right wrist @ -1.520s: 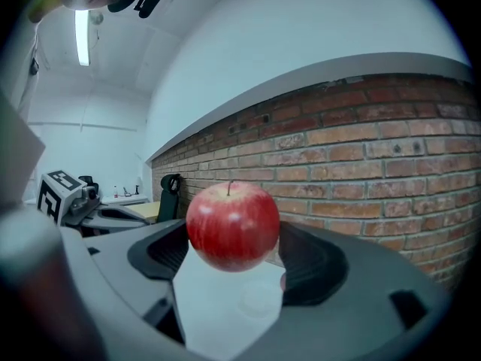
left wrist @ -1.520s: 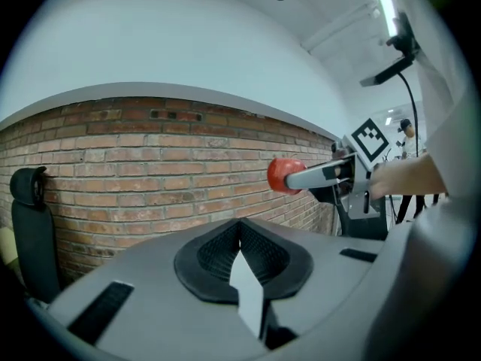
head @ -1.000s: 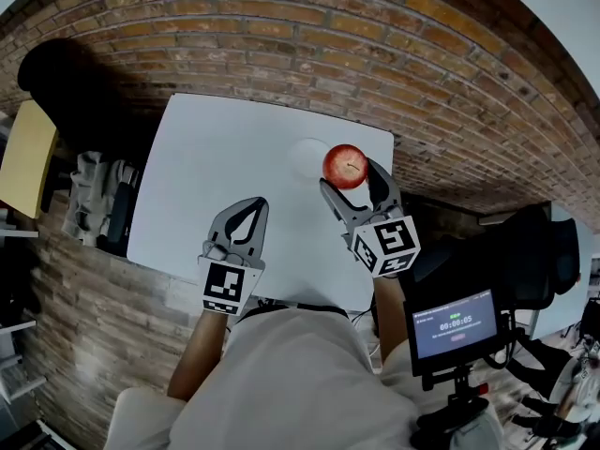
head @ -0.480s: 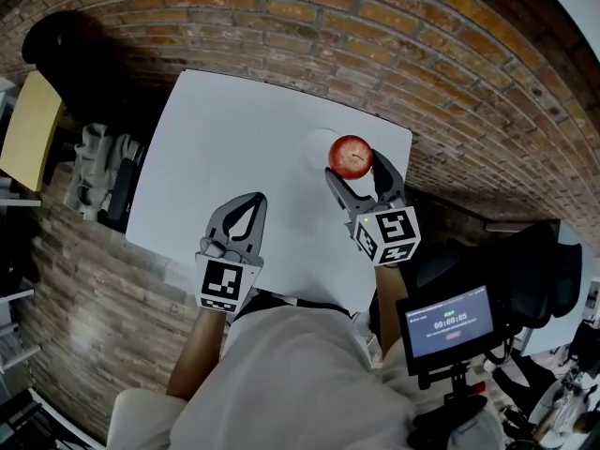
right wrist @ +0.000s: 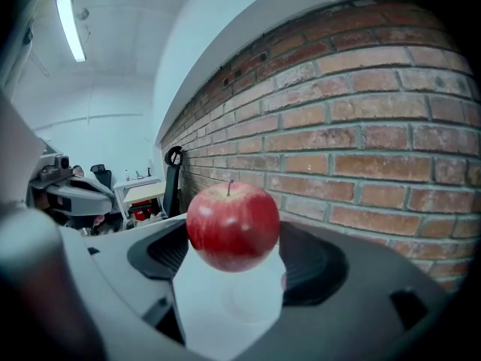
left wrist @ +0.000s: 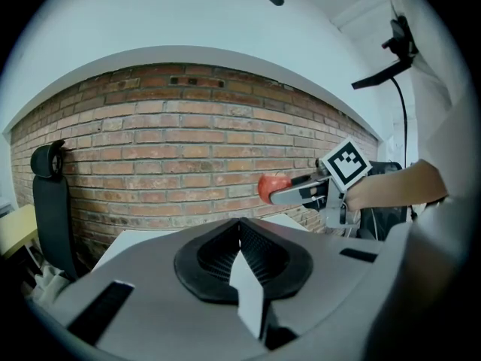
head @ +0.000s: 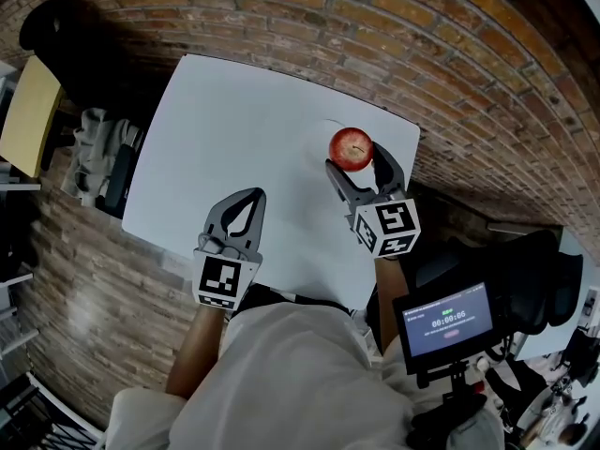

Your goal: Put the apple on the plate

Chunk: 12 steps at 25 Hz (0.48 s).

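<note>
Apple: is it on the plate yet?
Off. The right gripper holds the apple in the air, above the white plate.

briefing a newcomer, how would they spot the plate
Start at the white table by the brick wall. Near its far right corner, below the red apple held by the right gripper, lies the plate: round, white like the tabletop, marked by its faint rim.

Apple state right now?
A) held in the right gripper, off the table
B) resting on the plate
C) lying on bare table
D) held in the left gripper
A: the right gripper view shows the apple clamped between the jaws of the right gripper, with the plate lower in that view.
</note>
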{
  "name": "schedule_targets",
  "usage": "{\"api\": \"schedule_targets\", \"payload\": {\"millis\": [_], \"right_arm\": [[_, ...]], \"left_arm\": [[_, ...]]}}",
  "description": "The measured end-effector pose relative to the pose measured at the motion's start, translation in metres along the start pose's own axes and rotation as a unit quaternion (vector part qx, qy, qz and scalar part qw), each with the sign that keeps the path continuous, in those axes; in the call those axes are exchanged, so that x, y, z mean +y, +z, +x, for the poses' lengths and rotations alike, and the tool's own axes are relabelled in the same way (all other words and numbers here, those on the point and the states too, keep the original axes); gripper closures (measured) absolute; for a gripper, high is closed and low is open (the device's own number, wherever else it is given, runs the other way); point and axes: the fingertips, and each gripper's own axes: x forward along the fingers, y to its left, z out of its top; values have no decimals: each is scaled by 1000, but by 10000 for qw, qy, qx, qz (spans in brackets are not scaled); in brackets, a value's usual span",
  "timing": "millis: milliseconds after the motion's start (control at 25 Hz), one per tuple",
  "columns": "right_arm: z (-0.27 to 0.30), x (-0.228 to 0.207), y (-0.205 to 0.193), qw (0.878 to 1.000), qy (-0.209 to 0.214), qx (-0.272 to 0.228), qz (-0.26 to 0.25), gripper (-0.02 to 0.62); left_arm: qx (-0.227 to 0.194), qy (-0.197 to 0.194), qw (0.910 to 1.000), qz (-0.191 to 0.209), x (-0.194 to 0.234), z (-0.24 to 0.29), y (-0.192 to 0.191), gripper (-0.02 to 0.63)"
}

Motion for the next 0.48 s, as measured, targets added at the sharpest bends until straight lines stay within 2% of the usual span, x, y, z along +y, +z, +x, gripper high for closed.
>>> {"api": "schedule_targets", "payload": {"millis": [480], "right_arm": [[28,-17,-35,9996,4,289,76,224]], "left_arm": [[153,121,9998,-25,4,1,-8,600]]}}
